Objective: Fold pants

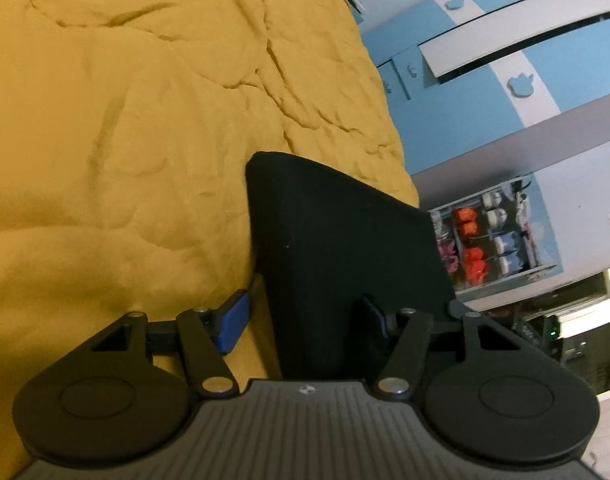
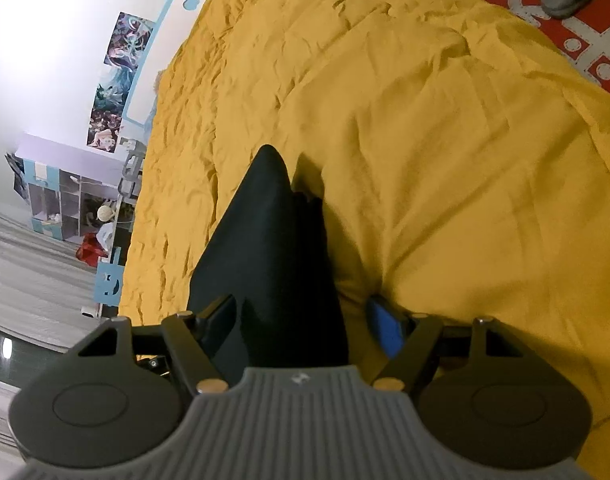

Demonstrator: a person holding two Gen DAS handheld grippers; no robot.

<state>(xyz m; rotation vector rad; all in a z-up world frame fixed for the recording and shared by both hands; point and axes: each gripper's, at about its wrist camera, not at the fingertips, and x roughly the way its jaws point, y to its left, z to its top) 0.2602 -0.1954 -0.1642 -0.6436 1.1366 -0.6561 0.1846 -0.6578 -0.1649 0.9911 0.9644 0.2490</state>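
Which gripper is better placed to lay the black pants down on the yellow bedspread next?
Hedged: left. The left gripper has the black fabric pants as a broad flat panel over the yellow bedspread. The right gripper sees only a narrow bunched edge.

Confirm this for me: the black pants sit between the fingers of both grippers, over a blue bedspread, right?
Not quite: the bedspread is mustard yellow, not blue, as both wrist views show. The only blue is on the finger pads and the wardrobe behind. The rest holds: the black pants sit between the fingers of the left gripper and the right gripper.
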